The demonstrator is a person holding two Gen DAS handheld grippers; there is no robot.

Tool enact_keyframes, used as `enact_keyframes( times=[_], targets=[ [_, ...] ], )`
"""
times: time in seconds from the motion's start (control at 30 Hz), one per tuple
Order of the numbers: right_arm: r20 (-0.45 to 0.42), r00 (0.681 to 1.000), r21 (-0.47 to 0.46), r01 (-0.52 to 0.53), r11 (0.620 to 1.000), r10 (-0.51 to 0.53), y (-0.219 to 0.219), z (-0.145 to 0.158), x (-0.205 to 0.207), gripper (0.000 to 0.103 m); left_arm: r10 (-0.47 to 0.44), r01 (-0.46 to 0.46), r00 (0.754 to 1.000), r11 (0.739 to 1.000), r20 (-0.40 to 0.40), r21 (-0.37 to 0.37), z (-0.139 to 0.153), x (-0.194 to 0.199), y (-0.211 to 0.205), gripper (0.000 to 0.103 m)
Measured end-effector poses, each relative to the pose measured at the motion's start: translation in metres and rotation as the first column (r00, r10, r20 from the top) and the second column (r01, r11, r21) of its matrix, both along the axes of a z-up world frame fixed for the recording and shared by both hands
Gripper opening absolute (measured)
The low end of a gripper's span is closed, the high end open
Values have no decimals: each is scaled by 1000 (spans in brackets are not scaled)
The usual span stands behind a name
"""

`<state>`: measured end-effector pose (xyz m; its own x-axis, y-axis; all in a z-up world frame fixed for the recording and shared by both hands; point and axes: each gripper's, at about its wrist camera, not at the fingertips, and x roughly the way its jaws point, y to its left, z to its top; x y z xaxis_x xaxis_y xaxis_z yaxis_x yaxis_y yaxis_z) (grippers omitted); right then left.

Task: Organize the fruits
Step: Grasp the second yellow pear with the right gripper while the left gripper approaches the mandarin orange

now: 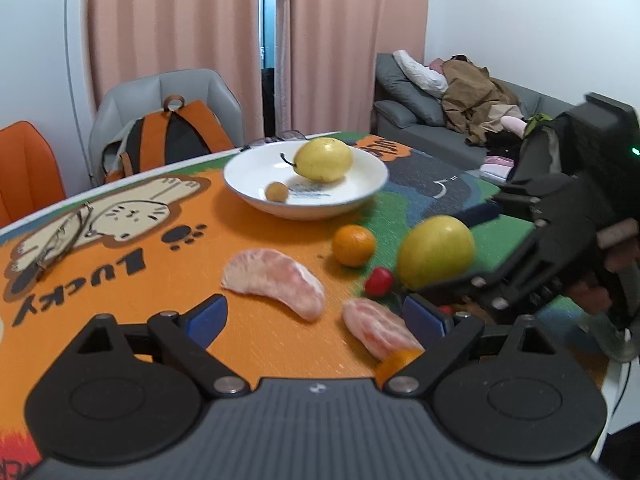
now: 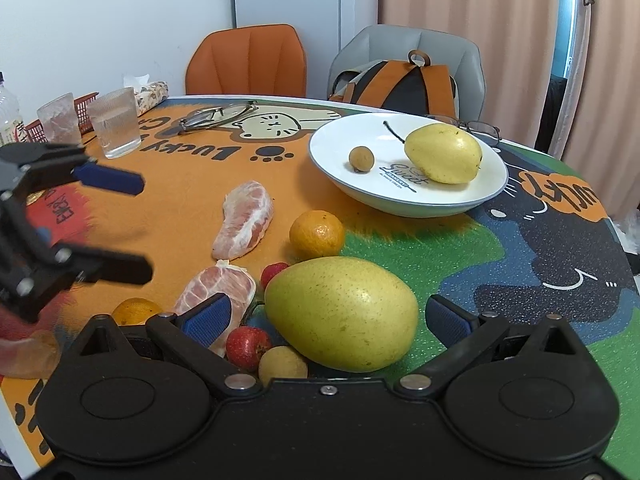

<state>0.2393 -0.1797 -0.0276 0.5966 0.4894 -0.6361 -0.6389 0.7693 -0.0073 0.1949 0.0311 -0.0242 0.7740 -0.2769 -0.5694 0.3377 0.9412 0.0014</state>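
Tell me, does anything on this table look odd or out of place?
Two peeled pomelo segments lie bare on the printed tablecloth among loose whole fruit, while the white bowl holds only a pear and a small brown fruit. Nothing looks spilled or broken.

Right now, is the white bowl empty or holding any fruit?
Not empty: the white bowl holds a yellow pear and a small brown fruit.
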Motion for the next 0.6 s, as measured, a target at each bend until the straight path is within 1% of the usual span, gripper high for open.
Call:
enact_keyframes(
  times=[0.1,0.17,0.23,0.37,0.6],
  targets=[
    [8,1000,3,22,1000,-22,0,-1,1,102,-17,17,1000,1000,-1,7,-3,-6,-4,94],
    [6,999,4,32,999,-32,0,-1,3,99,-36,36,999,999,-6,5,-6,-11,-7,94],
    [4,999,-5,37,999,-37,0,-1,3,89,-55,55,998,998,-13,4,-8,-14,-9,94],
    [-3,999,-25,34,999,-34,3,-4,3,82,-87,87,996,996,-24,22,-12,-19,-16,94],
    [15,999,-29,44,999,-43,4,-6,1,80,-118,120,992,993,-51,23,-20,-23,-22,94]
  ],
)
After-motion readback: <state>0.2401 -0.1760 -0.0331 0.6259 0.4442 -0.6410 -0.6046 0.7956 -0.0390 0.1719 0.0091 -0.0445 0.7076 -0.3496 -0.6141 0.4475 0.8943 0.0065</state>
